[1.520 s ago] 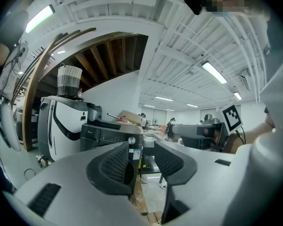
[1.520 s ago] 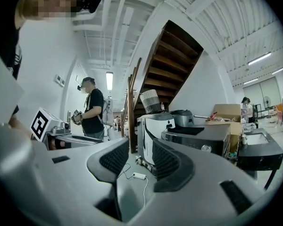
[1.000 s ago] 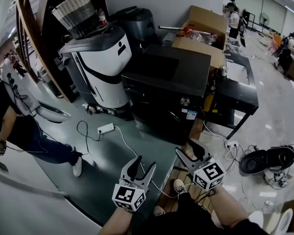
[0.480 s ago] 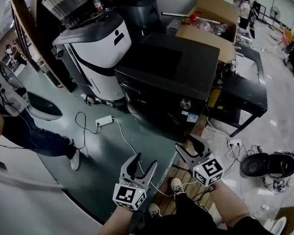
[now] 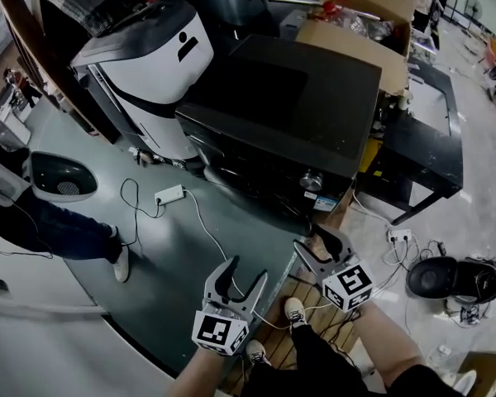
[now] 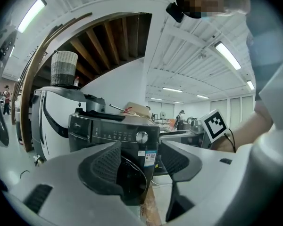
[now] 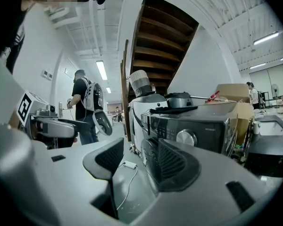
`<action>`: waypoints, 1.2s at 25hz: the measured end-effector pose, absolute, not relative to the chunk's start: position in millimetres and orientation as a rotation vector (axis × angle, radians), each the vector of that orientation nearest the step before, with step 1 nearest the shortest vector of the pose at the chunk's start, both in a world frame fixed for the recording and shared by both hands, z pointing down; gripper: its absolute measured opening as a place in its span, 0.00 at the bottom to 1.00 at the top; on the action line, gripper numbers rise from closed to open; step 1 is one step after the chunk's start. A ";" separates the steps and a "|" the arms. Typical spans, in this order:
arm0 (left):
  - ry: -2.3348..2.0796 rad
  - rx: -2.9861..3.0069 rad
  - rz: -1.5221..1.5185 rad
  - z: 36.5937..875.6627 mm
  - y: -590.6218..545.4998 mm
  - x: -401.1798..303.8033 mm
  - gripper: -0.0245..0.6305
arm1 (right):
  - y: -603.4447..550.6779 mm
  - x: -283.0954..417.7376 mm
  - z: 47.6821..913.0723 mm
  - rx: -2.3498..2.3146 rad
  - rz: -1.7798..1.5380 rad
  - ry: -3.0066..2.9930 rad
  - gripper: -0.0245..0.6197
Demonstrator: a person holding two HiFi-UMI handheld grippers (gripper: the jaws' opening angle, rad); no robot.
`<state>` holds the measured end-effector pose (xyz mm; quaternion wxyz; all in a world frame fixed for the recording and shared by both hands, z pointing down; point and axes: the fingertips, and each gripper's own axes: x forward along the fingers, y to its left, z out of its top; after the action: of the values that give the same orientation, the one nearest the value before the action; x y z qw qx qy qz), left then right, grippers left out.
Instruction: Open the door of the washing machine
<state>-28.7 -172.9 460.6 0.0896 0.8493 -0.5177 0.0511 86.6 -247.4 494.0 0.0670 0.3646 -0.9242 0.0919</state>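
The black front-loading washing machine (image 5: 289, 106) stands ahead of me, its control panel and silver knob (image 5: 311, 180) facing me. In the left gripper view its dark round door (image 6: 132, 175) shows between the jaws, under the knob (image 6: 141, 137). My left gripper (image 5: 244, 273) hangs short of the machine, open and empty (image 6: 140, 161). My right gripper (image 5: 321, 246) is a little nearer the machine's front corner, also open with nothing between its jaws (image 7: 140, 163). The right gripper view shows the machine (image 7: 188, 126) from its left front corner. Neither gripper touches the door.
A white rounded machine (image 5: 140, 81) stands left of the washer. A power strip (image 5: 169, 194) and cables lie on the green floor. Cardboard boxes (image 5: 355, 31) and a black table (image 5: 426, 147) are at the right. A person's legs (image 5: 58, 230) are at the left. Wooden boards (image 5: 306, 300) lie underfoot.
Both grippers and the head have moved forward and lower, so the washing machine looms larger and closer. The person at the left has slid toward the frame's edge.
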 end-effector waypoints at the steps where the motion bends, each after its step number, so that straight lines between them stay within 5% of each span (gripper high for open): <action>1: -1.539 2.525 0.155 464.8 -178.7 -27.3 0.44 | -253.8 87.2 500.4 1.093 0.284 -2.781 0.40; 30: -1.472 2.357 0.265 571.8 -244.5 -20.2 0.44 | -368.8 71.9 717.1 0.961 0.367 -2.506 0.34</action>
<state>-20.2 -244.5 571.8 0.1745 0.8314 -0.5192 0.0933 71.9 -368.8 717.1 0.2146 0.3465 -0.9036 0.1322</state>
